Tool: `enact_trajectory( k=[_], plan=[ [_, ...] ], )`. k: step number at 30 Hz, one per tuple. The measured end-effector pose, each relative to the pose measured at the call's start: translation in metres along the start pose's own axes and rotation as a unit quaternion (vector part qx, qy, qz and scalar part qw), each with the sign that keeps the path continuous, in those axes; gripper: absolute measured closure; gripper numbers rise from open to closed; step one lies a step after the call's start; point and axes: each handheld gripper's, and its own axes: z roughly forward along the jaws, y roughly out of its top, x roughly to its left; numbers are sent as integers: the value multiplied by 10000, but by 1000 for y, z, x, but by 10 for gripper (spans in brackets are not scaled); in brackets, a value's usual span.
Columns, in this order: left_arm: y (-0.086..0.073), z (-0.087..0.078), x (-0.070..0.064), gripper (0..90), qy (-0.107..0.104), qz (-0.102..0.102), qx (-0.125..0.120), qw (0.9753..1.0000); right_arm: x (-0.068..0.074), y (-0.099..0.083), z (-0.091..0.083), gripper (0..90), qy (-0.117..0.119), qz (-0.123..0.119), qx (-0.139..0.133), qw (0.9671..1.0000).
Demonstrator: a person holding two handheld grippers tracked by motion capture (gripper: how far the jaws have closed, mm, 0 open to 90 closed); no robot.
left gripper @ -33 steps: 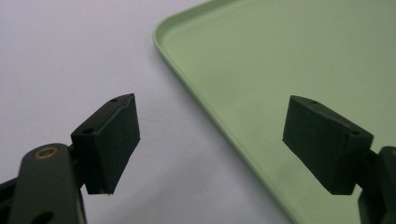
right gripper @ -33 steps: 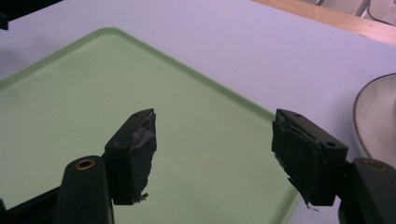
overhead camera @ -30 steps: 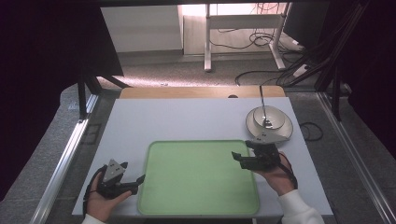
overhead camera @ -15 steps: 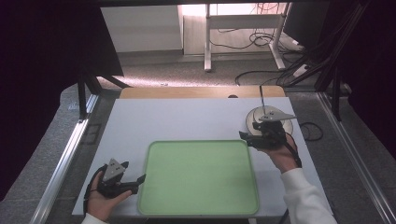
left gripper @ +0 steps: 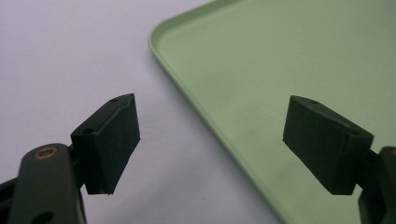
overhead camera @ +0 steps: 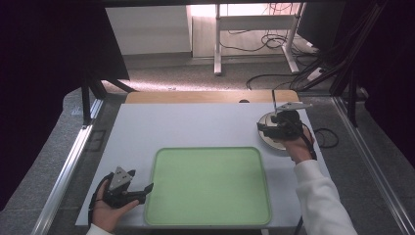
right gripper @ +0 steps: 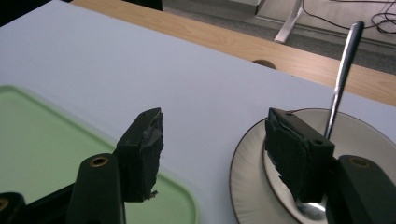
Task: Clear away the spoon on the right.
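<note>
1. Since the earlier frames the right gripper (overhead camera: 268, 128) has travelled from the far right corner of the green tray (overhead camera: 210, 186) out to the plate (overhead camera: 268, 139); the left gripper (overhead camera: 145, 191) has stayed beside the tray's left edge.
2. A pale grey-white counter (overhead camera: 186, 127) carries everything, with a strip of bare wood along its far edge. Behind it lie a grey carpeted floor, loose cables and white desk legs, with dark curtains at both sides.
3. The plate sits near the counter's far right corner, just beyond the tray's far right corner. In it stands a spoon (right gripper: 340, 79), bowl down and handle tilted up and away.
4. In the right gripper view the jaws are spread wide and hold nothing. One jaw hangs over the plate (right gripper: 252, 172), close in front of the spoon; the other hangs over the counter near the tray (right gripper: 42, 154) corner. Whether a jaw touches the plate cannot be told.
5. In the left gripper view the jaws are also spread and empty, straddling the tray (left gripper: 289, 70) rim: one over bare counter, one over the tray floor.
6. The high view gives the whole layout and the person's hands and white sleeve; the right gripper view adds the plate's ribbed rim and the spoon's bowl.
</note>
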Motion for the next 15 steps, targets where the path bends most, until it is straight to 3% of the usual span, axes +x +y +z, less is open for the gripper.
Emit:
enact_trajectory(
  k=[15],
  plan=[
    [1, 4, -2, 183, -43, 47, 49, 10000, -32, 10, 17, 374, -314, 216, 86, 9992]
  ],
)
